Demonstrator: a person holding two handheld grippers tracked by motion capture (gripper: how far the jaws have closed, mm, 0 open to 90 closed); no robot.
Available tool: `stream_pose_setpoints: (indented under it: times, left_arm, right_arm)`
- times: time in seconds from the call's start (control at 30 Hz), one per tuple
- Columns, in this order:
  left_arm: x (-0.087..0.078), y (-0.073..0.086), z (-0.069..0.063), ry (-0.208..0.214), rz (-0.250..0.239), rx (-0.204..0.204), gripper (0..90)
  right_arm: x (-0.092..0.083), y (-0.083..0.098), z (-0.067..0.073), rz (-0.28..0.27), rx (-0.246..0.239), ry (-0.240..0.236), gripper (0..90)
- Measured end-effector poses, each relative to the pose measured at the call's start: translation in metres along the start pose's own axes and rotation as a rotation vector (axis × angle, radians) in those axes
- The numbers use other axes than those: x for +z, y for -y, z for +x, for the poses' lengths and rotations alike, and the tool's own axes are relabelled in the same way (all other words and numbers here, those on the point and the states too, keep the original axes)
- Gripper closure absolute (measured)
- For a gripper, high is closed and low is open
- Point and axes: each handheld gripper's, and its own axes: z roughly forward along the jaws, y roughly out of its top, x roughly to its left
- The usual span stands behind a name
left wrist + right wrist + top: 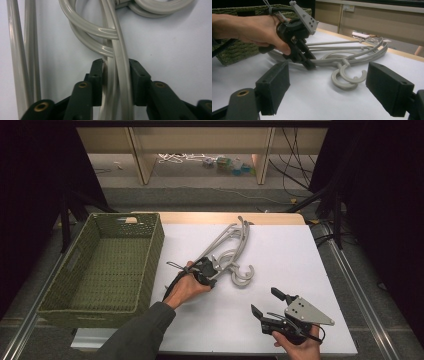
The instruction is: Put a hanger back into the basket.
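Note:
Grey plastic hangers (231, 242) lie stacked on the white tabletop (292, 265), their hooks (242, 276) pointing toward me. My left gripper (214, 266) reaches onto the hangers' near arms from the left. In the left gripper view its jaws (116, 62) stand on either side of two hanger bars (122, 75), with the pads against them. Seen from the right gripper view, that gripper (309, 65) points down onto the hangers (362, 53) beside the hooks (347, 80). My right gripper (265, 301) rests near the front edge, open (328, 64), nothing between its jaws.
A green woven basket (156, 245) stands at the table's left, its inside bare, and its wall (232, 56) sits just behind the left hand. Wooden furniture legs and loose cables lie on the floor beyond the table's far edge.

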Motion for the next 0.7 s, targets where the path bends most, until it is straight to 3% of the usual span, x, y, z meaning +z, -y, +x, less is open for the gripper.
stream_pose_setpoints:
  times: [0.13,0.17,0.33,0.4,0.47,0.5,0.6,0.7]
  left_arm:
    - [-0.003,0.0,0.004,0.01,0.001,-0.016,75.5]
    - [-0.003,0.0,0.003,0.009,-0.019,-0.049,76.4]
    - [-0.011,-0.001,0.007,0.039,-0.052,-0.08,80.1]
    - [-0.013,0.0,0.011,0.063,-0.054,-0.107,80.5]
    - [-0.015,0.001,0.013,0.077,-0.048,-0.105,80.9]
    - [-0.016,0.001,0.014,0.081,-0.054,-0.117,81.1]
    - [-0.021,0.001,0.016,0.067,-0.08,-0.131,81.4]
    - [-0.027,0.003,0.018,0.067,-0.097,-0.149,81.7]
  right_arm:
    - [0.0,0.0,0.0,-0.001,-0.001,-0.004,20.2]
    - [0.0,0.0,0.0,-0.002,-0.002,-0.003,20.3]
    - [0.0,0.0,0.0,0.0,-0.002,-0.003,20.2]
    - [0.003,0.001,0.001,-0.035,0.011,-0.013,20.2]
    - [-0.001,0.0,0.0,0.01,-0.003,-0.005,20.2]
    - [0.0,0.0,0.0,-0.001,-0.001,-0.003,20.2]
    - [0.001,0.0,0.001,-0.019,-0.004,0.001,20.3]
    - [0.0,0.0,0.0,0.001,-0.001,-0.004,20.3]
